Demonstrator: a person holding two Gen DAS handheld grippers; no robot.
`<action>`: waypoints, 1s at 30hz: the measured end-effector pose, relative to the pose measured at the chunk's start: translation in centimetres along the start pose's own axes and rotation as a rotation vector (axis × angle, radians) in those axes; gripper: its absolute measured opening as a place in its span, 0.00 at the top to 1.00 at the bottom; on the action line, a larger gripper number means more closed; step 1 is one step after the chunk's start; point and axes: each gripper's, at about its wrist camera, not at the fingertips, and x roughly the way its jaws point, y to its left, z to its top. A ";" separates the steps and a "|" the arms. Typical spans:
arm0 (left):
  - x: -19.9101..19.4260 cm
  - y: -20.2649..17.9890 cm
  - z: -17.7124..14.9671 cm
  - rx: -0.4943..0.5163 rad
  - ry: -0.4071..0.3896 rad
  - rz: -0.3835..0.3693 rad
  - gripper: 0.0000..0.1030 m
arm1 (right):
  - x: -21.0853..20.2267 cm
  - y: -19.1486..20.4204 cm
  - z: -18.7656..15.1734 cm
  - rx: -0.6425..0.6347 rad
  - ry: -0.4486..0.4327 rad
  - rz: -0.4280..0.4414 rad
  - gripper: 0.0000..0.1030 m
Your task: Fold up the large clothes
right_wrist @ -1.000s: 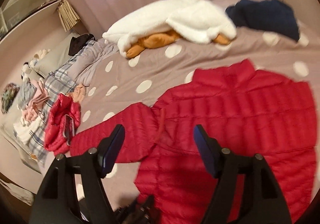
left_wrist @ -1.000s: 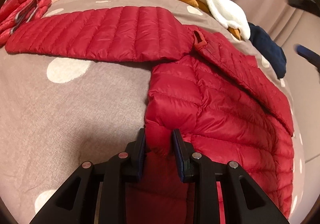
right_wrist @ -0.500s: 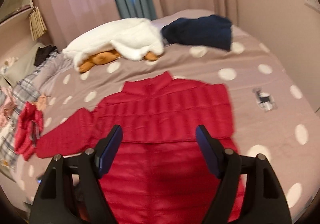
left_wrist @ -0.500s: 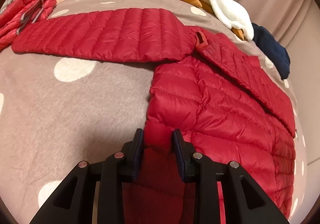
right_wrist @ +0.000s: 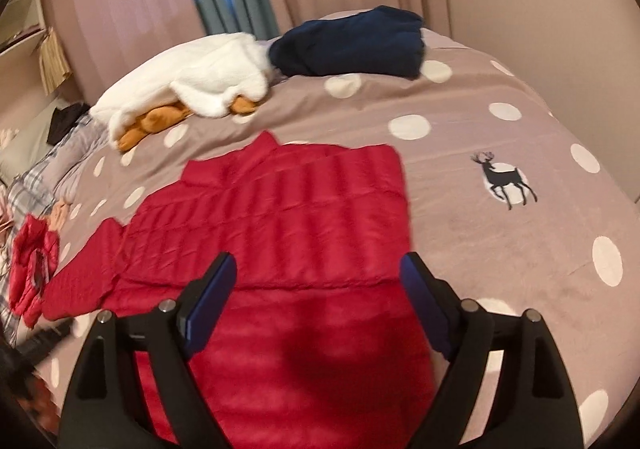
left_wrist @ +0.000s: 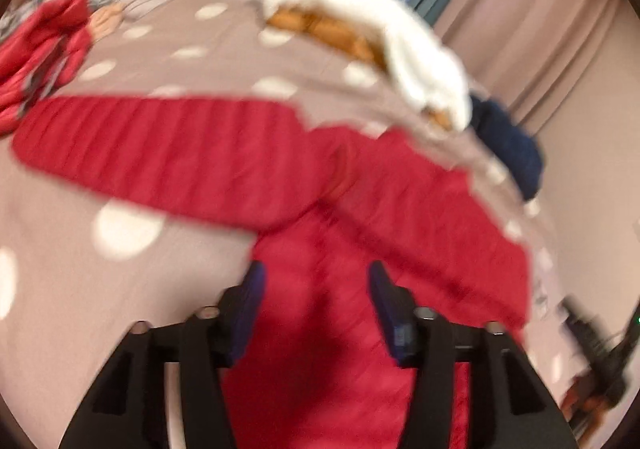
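A red quilted down jacket (left_wrist: 360, 217) lies flat on the polka-dot bed, one sleeve (left_wrist: 160, 153) stretched out to the left. In the right wrist view the jacket (right_wrist: 288, 233) lies with its right side folded over the body and its collar pointing to the far side. My left gripper (left_wrist: 314, 289) is open and empty, raised above the jacket's lower part. My right gripper (right_wrist: 318, 281) is open and empty, above the jacket's lower half. The left wrist view is blurred by motion.
A white fleece over an orange garment (right_wrist: 192, 89) and a folded navy garment (right_wrist: 352, 45) lie at the far side of the bed. Another red jacket (right_wrist: 32, 265) is crumpled at the left. The bedcover (right_wrist: 520, 249) is bare to the right. Curtains and wall stand behind.
My left gripper has opened and let go of the jacket's edge, then lifted off it. My right gripper has swung right, staying open above the jacket.
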 end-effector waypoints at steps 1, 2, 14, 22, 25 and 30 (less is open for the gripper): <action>0.9 -0.4 0.8 -0.017 -0.006 -0.054 0.31 | 0.6 -0.4 0.2 -0.009 0.016 -0.019 0.17; 2.8 -0.8 1.7 -0.062 0.018 -0.104 0.31 | 1.1 -0.7 0.5 -0.027 0.037 -0.043 0.17; 15.3 -4.5 0.5 -0.075 0.152 0.006 0.74 | 4.0 -7.3 -0.5 0.101 0.066 -0.150 0.18; 12.2 -0.4 1.8 -0.019 0.031 0.328 0.83 | 3.6 -6.7 -0.9 0.086 0.043 -0.135 0.18; 10.5 1.5 1.4 0.001 0.043 0.325 0.85 | 3.8 -6.5 -1.2 0.080 0.050 -0.137 0.18; 5.6 1.3 1.1 0.056 -0.077 0.330 0.85 | 2.9 -6.0 -1.4 0.070 0.026 -0.123 0.18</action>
